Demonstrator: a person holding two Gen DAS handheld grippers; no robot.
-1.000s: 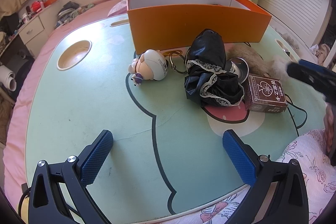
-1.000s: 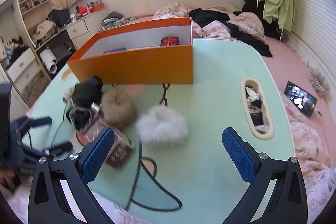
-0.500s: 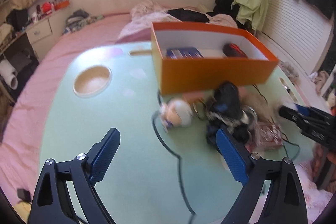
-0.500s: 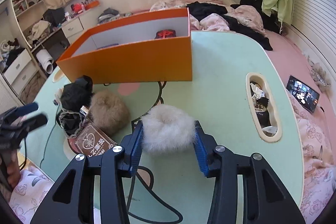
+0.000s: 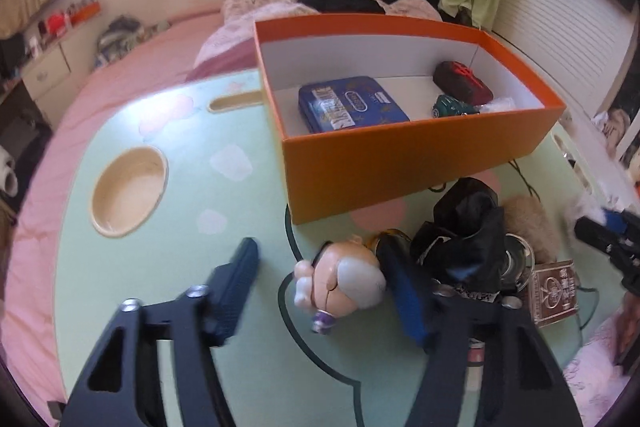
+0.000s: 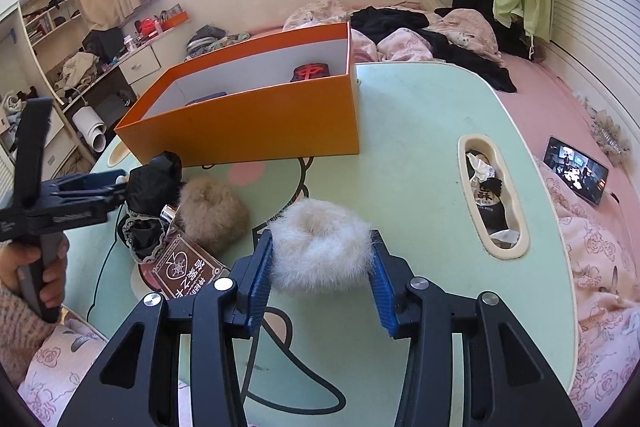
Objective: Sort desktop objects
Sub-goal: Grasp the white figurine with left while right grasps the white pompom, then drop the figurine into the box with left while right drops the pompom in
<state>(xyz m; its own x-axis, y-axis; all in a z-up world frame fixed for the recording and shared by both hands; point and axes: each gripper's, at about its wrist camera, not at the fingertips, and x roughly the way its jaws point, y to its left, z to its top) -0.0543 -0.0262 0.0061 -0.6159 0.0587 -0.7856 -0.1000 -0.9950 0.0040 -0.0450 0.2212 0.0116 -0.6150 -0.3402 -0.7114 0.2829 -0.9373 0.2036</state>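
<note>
right gripper (image 6: 320, 267) is clamped on the white fur pom-pom (image 6: 318, 245): both blue pads press into its sides, pom-pom sitting on the mint table (image 6: 420, 131), fluff bulging above the pads. the orange box (image 6: 256, 123) lies at about 11 o'clock from that claw, well apart, its long axis running from 9-10 o'clock up toward 1 o'clock in the right wrist view; the near wall faces the claw, so my guess is the load has to go up and over that wall

left gripper (image 5: 324, 287) has its jaws closing around the small round-headed doll figure (image 5: 342, 283). the right pad sits just beside or touching the doll's pale helmet, the left pad is clearly apart from it, so no grip yet. box is at 12-1 o'clock from this claw, near. left hand is the nearer one to the box

counts:
- 1 orange box, open top
- inside it: 1 blue tin (image 5: 352, 105), 1 dark red-marked case (image 5: 462, 83), 1 small green toy car (image 5: 450, 105), plus something pale at the right end, can't tell what
- on the table: 2 fur pom-poms (1 white held, 1 brown (image 6: 212, 213)), 1 doll figure, 1 black lace-trimmed cloth bundle (image 6: 150, 195), 1 brown card box with a heart print (image 6: 188, 267), 1 metal round thing half hidden under the cloth
- 2 grippers
</note>
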